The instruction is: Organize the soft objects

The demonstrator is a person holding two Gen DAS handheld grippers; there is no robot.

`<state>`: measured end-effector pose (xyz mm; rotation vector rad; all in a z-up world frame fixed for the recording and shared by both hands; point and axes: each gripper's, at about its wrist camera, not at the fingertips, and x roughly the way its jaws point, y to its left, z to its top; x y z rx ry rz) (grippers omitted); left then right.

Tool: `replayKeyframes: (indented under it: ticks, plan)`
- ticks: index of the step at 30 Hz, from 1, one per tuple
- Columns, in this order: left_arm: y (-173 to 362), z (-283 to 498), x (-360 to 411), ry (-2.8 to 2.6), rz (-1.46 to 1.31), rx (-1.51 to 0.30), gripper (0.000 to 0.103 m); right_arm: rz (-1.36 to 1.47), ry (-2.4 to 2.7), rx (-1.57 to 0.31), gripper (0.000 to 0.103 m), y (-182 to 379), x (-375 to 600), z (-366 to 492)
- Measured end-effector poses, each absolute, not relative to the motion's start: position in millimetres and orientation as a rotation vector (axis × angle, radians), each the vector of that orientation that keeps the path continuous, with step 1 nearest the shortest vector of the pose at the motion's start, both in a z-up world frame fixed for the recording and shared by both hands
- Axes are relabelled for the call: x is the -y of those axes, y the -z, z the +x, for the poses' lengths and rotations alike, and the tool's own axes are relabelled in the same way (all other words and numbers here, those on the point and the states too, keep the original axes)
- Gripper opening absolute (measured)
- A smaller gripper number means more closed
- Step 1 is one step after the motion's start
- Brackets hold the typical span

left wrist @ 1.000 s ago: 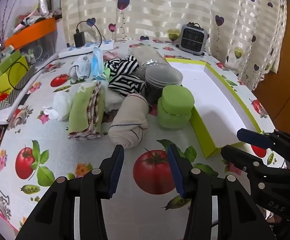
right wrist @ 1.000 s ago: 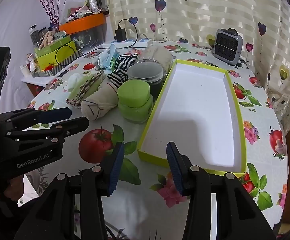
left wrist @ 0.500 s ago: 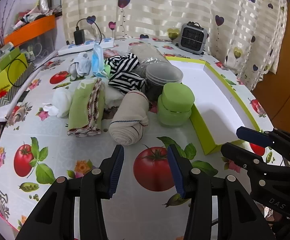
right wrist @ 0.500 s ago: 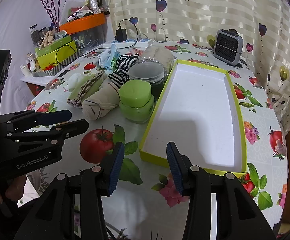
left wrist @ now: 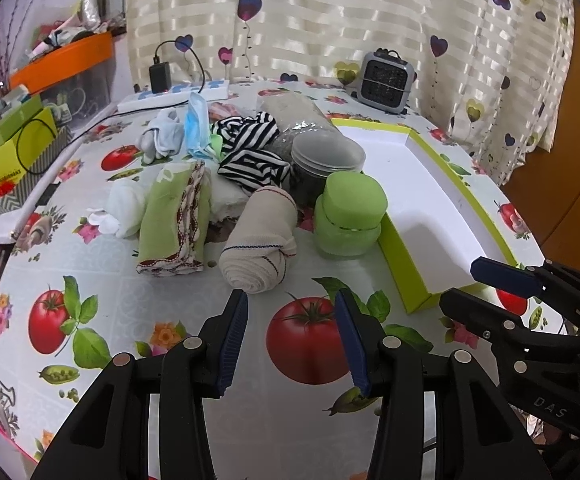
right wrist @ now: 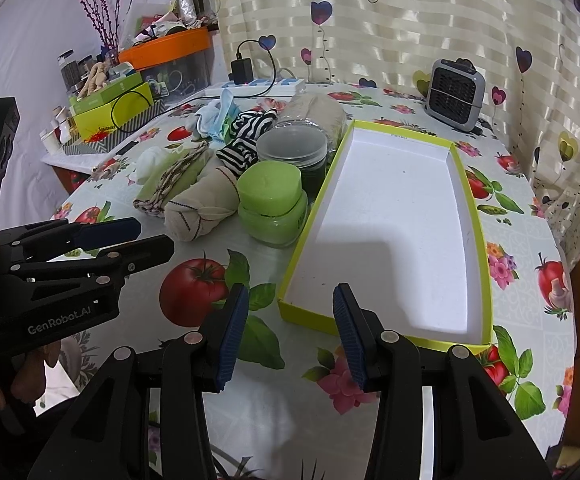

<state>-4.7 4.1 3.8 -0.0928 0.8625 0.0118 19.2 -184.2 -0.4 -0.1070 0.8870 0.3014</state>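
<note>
Still nothing moved since a second ago; both grippers, left and right, wide open, empty; roll untouched, tray bare; sorting unstarted.

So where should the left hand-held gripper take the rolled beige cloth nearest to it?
Across the middle of the rolled beige cloth, coming from above and from the near side. It lies on its side with its spiral end facing the left hand-held gripper, whose open jaws look wide enough. The green jar stands close on its right, so stay centred.
</note>
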Motion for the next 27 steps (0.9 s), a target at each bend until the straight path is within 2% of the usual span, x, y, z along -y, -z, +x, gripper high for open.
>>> replayKeyframes:
  ticks: [27]
  plan:
    - [5.1, -8.9, -9.0, -0.041, -0.116, -0.856, 0.044, -0.103, -0.307, -0.871, 0.045, -5.5, 183.1, 19.4]
